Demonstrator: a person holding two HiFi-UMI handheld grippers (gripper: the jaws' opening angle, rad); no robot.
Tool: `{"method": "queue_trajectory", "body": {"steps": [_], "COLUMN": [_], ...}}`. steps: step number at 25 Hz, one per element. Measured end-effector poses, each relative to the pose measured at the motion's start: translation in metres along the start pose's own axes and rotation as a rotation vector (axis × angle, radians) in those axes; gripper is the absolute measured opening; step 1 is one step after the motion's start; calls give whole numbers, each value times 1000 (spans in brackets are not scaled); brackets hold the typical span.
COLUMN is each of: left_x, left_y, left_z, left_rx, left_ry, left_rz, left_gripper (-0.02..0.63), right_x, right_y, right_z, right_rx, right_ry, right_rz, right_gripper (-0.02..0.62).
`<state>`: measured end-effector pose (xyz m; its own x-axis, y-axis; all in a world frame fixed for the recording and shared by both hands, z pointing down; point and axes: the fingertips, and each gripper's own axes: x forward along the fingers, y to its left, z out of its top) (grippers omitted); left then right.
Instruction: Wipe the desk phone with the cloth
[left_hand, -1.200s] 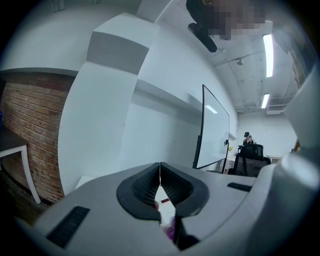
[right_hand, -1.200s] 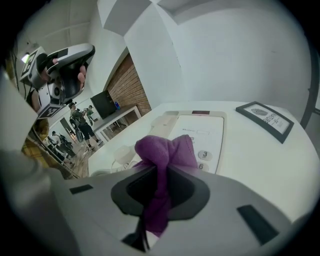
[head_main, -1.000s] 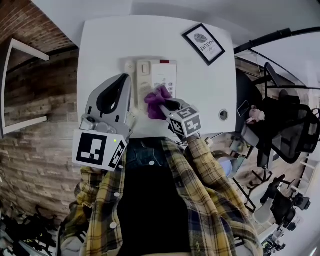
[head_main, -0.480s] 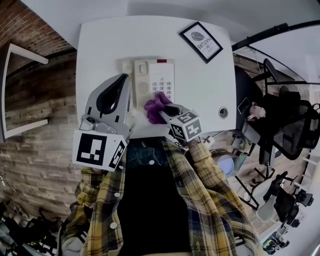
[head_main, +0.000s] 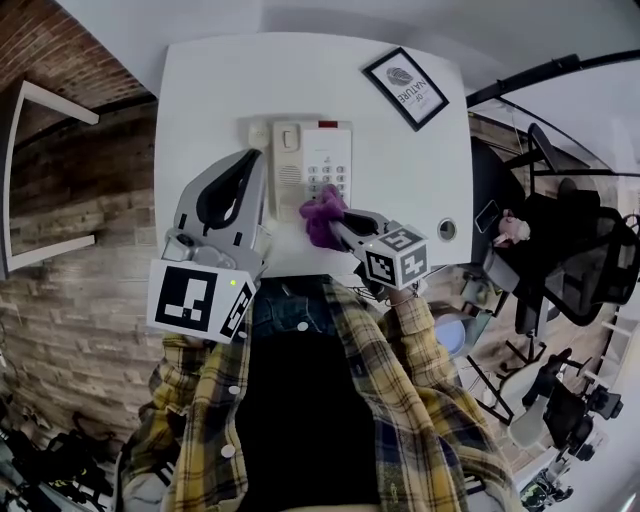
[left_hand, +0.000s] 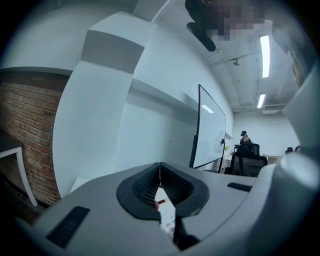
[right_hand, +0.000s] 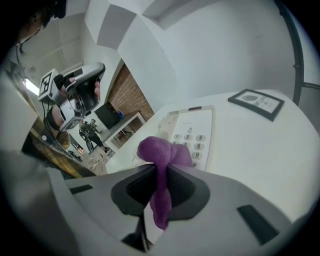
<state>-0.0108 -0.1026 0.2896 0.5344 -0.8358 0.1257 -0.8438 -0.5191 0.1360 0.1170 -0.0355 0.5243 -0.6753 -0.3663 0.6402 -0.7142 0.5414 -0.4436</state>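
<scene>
Right gripper (right_hand: 159, 176): jaws clamped on purple cloth (right_hand: 161, 152), its wad just ahead of your tips, over the keypad of the desk phone (head_main: 322, 150)
Left gripper (left_hand: 160, 175): jaws together, empty, phone just beyond it
Risk: your strokes may shove the unbraced phone or unseat its handset (head_main: 288, 165)

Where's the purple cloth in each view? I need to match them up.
Head view: cloth at centre, at the phone's near edge, in the right gripper.
Left gripper view: not in it.
Right gripper view: centre, pinched between the jaws.
Shared landmark: the phone, in all three.
</scene>
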Motion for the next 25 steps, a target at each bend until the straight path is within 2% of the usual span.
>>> {"method": "queue_trajectory", "body": {"steps": [3,8,12,16,25], "left_x": [-1,-4,-6,-10,-12], "left_y": [0,4,8,15,25], "left_z": [0,-1,-1,-3,-7], "left_rx": [0,0,1,-5,-15], "left_ry": [-2,1,4,11,20], "left_rz": [-1,13,28,50,76], "left_gripper": [17,16,17,16,15], "right_x": [-16,-35,-30,-6,36], "right_y": [-9,-35,-59,-76,-107], "right_z": [36,112,155,168,157], "right_rx": [-32,-147,-186,-200,-202], "right_ry": [-74,-195,-249,-241,-165], "right_rz": [-24,-121,-190,-229,-291], "right_gripper": [58,58,58,58,59]}}
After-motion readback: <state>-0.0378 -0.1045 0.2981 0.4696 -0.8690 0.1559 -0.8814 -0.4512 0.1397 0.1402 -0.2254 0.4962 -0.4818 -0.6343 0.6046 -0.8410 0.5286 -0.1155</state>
